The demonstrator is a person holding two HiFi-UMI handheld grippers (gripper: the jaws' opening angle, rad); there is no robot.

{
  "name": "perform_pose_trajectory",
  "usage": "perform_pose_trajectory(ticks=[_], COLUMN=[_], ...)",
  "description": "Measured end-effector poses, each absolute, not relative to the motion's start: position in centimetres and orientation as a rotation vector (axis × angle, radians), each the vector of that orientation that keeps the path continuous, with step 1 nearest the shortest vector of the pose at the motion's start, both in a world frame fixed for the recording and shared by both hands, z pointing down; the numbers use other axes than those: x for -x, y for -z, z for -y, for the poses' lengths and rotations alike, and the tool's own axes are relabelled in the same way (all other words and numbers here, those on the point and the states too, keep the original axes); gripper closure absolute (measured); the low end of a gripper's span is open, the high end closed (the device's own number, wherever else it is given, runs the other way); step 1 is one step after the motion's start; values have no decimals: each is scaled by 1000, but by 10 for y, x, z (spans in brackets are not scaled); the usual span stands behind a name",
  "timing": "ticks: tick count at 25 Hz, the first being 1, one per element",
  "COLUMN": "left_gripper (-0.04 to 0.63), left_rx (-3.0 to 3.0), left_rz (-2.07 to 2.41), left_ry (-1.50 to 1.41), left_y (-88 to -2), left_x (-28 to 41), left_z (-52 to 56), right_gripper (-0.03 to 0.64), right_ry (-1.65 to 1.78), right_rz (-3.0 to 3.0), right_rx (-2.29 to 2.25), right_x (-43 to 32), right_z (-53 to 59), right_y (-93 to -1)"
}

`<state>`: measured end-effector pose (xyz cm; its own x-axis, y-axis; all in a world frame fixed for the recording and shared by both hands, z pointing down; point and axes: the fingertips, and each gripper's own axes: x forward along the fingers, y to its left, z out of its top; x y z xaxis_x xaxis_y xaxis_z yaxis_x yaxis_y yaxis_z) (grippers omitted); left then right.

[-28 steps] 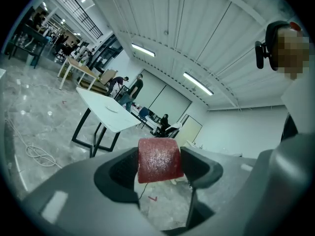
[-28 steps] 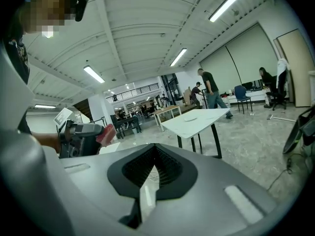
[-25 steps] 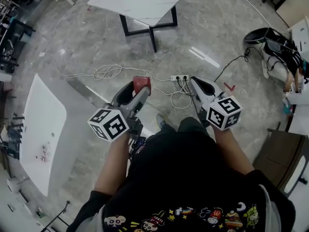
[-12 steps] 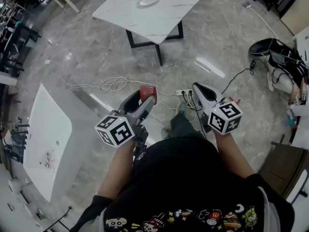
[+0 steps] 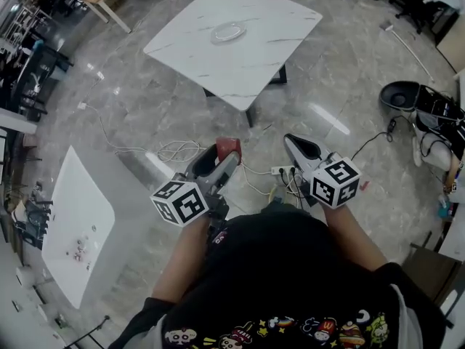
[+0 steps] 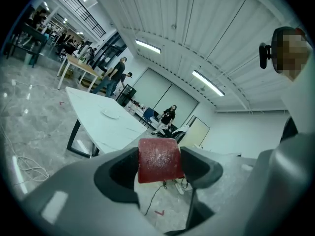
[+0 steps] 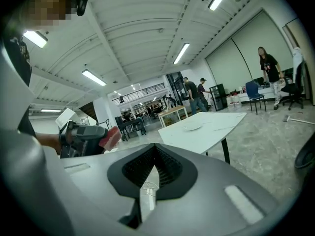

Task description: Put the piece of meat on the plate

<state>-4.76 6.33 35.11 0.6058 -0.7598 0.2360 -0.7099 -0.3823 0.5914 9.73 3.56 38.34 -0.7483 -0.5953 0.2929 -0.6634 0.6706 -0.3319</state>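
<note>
Over floor (image 5: 145, 107), meat (image 6: 157, 159) in left claw (image 6: 158, 168)

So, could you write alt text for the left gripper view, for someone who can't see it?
The left gripper clamps a red piece of meat between its jaws, held in the air. Beyond it stands a white table with a plate on top, in a large hall.

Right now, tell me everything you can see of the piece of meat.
The piece of meat is a dark red block with rounded top corners and a pale frosty speckle on its face. It stands upright, clamped at both sides by the jaws of the left gripper, its top above them. It hangs over the floor, short of the white table; nothing else touches it.
</note>
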Motion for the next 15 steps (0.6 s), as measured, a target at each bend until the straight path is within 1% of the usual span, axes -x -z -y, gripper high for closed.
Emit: perform_pose_trajectory(ticks=[6, 15], left_gripper=[213, 213], left_rx=[-2141, -2132], left_rz=[1175, 1120], left_ry=[93, 83], left_y=[-358, -372], left_x=[36, 76], left_z=[-6, 95], right_gripper=[592, 593], right_ry=[-638, -663], right_rz=[2722, 2681], right_rx=[-975, -958], right_x=[-100, -44], right_z=[24, 114], right_y=[-386, -397])
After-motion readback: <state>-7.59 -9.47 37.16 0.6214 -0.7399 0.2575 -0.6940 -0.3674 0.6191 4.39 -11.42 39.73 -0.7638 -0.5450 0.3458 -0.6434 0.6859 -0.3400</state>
